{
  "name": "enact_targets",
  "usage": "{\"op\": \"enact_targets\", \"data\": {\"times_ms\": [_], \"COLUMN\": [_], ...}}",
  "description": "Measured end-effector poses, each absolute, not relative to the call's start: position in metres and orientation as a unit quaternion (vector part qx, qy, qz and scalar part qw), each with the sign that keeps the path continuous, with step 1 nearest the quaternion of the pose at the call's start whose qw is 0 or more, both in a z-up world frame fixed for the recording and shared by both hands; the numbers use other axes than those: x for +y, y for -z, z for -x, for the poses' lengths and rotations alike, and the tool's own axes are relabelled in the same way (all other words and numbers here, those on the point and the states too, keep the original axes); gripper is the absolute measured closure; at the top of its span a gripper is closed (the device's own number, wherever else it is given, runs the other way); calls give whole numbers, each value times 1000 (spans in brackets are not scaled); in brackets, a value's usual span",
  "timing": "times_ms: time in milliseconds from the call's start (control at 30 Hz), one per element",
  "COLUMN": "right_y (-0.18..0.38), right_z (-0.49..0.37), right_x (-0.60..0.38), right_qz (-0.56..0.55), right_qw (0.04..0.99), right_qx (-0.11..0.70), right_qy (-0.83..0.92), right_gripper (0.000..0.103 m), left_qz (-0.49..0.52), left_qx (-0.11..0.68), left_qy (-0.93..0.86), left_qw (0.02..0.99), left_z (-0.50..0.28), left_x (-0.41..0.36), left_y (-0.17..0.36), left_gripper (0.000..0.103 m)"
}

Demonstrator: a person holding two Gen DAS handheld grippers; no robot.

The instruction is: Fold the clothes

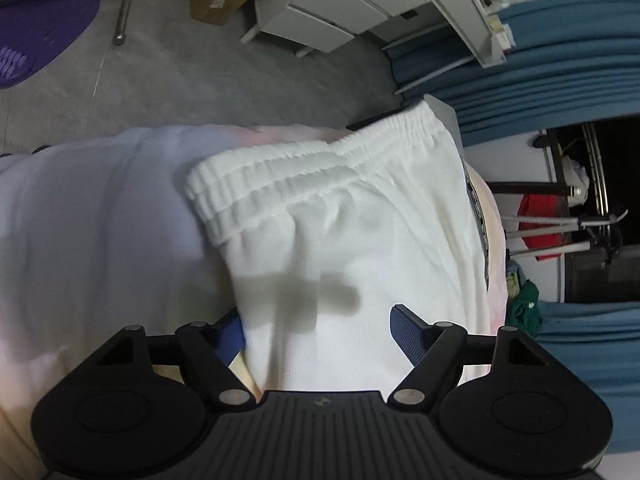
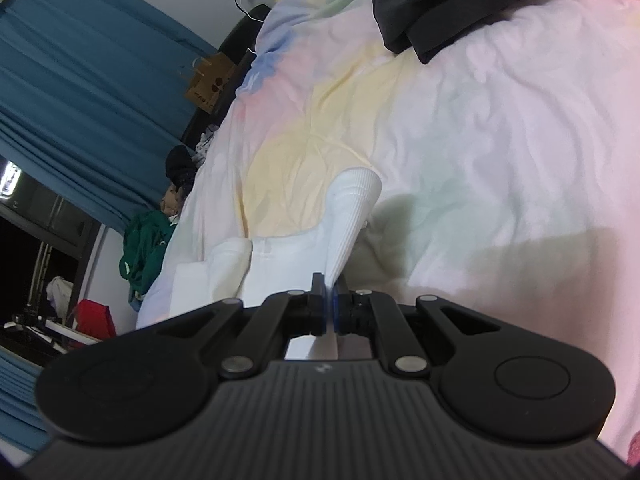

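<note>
A: Garment? 
B: White fleece sweatpants (image 1: pixel 352 240), ribbed elastic waistband far, lying on pastel bedsheet (image 2: pixel 480 140).
A: Jaws?
B: Left gripper (image 1: pixel 320 332) released, straddling fabric. Right gripper (image 2: pixel 330 296) clenched on the white ribbed cuff (image 2: pixel 354 216).

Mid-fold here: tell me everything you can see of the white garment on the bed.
The white garment looks like soft knit sweatpants with a gathered elastic waistband and a ribbed cuff. It lies rumpled on the pastel bedspread, waistband bunched and doubled over. The right gripper is shut on the cuff end, lifting it off the bed. The left gripper straddles the cloth below the waistband with its jaws apart; the right pad is clear of the fabric, the left partly hidden behind its edge.
</note>
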State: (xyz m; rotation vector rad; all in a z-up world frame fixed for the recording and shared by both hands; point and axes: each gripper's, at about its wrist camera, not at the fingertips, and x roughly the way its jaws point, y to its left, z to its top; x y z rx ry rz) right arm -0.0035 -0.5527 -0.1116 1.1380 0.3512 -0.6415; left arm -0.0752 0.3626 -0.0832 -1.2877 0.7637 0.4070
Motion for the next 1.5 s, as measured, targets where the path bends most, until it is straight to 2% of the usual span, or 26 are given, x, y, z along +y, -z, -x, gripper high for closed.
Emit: {"op": "enact_targets", "data": {"times_ms": [33, 100, 133, 200, 233, 267, 400, 567, 767, 867, 1033, 1233, 1367, 1500], "right_y": [114, 118, 121, 122, 121, 119, 109, 90, 74, 63, 19, -19, -5, 40], "right_z": [2, 1, 0, 0, 0, 1, 5, 13, 20, 6, -60, -190, -283, -358], "right_x": [-554, -557, -558, -559, -558, -557, -552, -544, -542, -540, -529, -506, -493, -487], "right_qz": [-531, -540, -546, -553, -550, -547, -527, -490, -473, -469, -428, -331, -277, -229], "right_qw": [776, 769, 766, 764, 767, 770, 784, 809, 824, 829, 856, 897, 910, 911], "right_qx": [165, 169, 169, 166, 164, 162, 150, 132, 120, 120, 116, 130, 144, 179], "right_qy": [297, 299, 295, 287, 287, 288, 291, 297, 289, 280, 265, 263, 273, 292], "right_gripper": [97, 97, 97, 97, 97, 97, 97, 98, 98, 98, 98, 98, 98, 98], "left_qz": [585, 598, 605, 613, 617, 617, 606, 578, 580, 574, 549, 509, 479, 440], "left_qx": [342, 333, 328, 325, 323, 319, 292, 255, 256, 255, 253, 250, 260, 289], "left_qy": [-184, -188, -193, -198, -200, -200, -192, -166, -138, -126, -120, -135, -147, -170], "left_qw": [712, 705, 700, 693, 689, 691, 715, 758, 761, 768, 788, 812, 825, 833], "left_z": [74, 72, 72, 72, 72, 72, 77, 99, 115, 97, 19, -119, -223, -309], "left_x": [359, 355, 357, 359, 360, 360, 355, 347, 359, 365, 365, 367, 360, 351], "left_y": [85, 88, 91, 95, 97, 96, 88, 60, 35, 16, -22, -45, -21, 17], "left_gripper": [36, 52, 56, 72, 76, 86, 94, 97, 97, 98, 97, 97, 97, 96]}}
